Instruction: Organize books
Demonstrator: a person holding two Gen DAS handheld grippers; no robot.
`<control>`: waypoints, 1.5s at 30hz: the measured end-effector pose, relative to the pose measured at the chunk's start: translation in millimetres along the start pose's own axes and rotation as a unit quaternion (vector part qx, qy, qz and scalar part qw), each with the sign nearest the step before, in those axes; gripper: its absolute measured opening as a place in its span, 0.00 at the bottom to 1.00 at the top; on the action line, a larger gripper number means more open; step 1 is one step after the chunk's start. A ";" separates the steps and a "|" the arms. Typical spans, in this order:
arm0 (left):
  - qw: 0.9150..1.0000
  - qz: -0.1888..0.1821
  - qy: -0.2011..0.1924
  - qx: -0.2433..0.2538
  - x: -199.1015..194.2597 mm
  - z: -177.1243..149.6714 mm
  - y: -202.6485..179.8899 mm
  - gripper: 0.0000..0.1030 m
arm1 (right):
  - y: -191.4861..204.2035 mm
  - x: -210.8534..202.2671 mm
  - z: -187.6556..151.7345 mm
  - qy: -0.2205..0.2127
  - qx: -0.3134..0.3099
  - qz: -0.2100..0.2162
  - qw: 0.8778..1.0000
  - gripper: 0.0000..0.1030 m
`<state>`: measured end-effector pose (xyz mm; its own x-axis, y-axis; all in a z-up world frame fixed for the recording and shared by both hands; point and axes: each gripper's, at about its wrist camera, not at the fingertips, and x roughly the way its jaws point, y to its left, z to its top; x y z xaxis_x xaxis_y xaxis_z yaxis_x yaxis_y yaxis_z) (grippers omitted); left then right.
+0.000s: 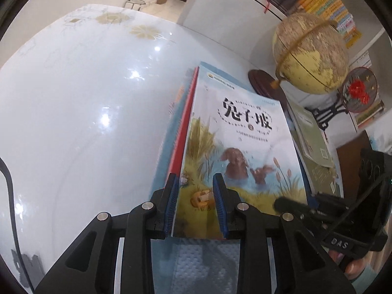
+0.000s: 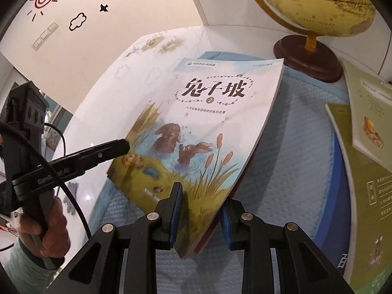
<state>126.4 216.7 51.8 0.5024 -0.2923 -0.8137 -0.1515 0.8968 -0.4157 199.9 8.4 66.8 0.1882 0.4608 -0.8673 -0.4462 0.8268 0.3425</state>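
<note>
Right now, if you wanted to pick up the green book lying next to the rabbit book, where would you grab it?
Probably by the long edge of the green book that faces the rabbit book, coming from that side. It lies flat on the blue mat, and that edge looks open. The globe crowds its far end, and a smaller book rests on that part.

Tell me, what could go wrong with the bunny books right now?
The book stack hangs tilted over the blue mat. It is pinched only at its near edge by the right gripper, with the left gripper at a corner, so the top book might slide off. The globe stands close behind, so a swing could bump it.
</note>
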 end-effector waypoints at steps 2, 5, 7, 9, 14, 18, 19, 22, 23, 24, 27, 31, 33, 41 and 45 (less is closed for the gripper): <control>1.000 0.015 -0.003 0.000 1.3 2.4 1.1 0.25 | 3.2 2.2 -0.5 0.001 0.002 0.001 1.000 0.26; 1.000 0.019 0.000 -0.006 4.8 3.5 3.6 0.25 | 4.3 5.0 -2.7 0.003 0.000 -0.004 1.000 0.27; 1.000 0.020 -0.001 -0.007 4.7 2.4 3.6 0.25 | 4.4 2.8 -5.3 0.002 -0.001 -0.005 1.000 0.28; 1.000 0.022 0.000 -0.003 3.7 1.6 2.3 0.25 | 2.8 1.6 -6.3 0.003 0.000 -0.004 1.000 0.28; 0.999 0.035 -0.004 -0.004 -3.7 -0.1 1.5 0.25 | -1.0 -3.7 -13.3 0.013 0.005 -0.007 1.000 0.34; 0.999 0.036 -0.010 0.001 -17.8 -6.7 -7.3 0.25 | -9.2 -18.6 -35.1 0.018 0.011 -0.012 1.000 0.34; 0.999 0.036 -0.010 0.004 -19.1 -7.6 -10.4 0.25 | -13.7 -25.4 -45.4 0.020 0.017 -0.012 1.000 0.34; 0.999 0.037 -0.004 0.017 -26.0 -18.0 -24.7 0.25 | -25.9 -40.8 -70.8 0.024 0.038 -0.011 0.999 0.36; 0.999 0.036 0.001 0.023 -27.4 -23.1 -32.7 0.25 | -32.7 -49.5 -84.5 0.023 0.049 -0.014 0.998 0.38; 0.999 0.035 0.005 0.028 -28.9 -27.9 -38.5 0.26 | -36.8 -53.9 -90.4 0.022 0.055 -0.015 0.998 0.40; 0.998 0.028 0.016 0.046 -30.9 -43.0 -63.7 0.26 | -56.7 -75.8 -121.5 0.014 0.092 -0.012 0.996 0.49; 0.996 0.021 0.028 0.079 -29.8 -65.0 -106.2 0.26 | -91.7 -104.8 -159.1 -0.001 0.153 0.007 0.988 0.49; 0.994 0.018 0.035 0.101 -27.6 -76.2 -133.6 0.26 | -111.3 -120.6 -175.1 -0.011 0.180 0.014 0.984 0.49; 0.984 -0.012 0.065 0.167 -8.1 -124.5 -244.8 0.26 | -192.9 -203.0 -229.3 -0.060 0.235 -0.003 0.970 0.50; 0.976 -0.034 0.078 0.200 4.7 -151.7 -302.7 0.26 | -231.9 -235.7 -265.8 -0.072 0.266 -0.021 0.961 0.51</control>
<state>45.5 -106.6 112.2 0.3595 -0.3753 -0.8544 0.2381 0.9221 -0.3049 26.5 -377.7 95.7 0.3331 0.4313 -0.8385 0.0686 0.8758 0.4777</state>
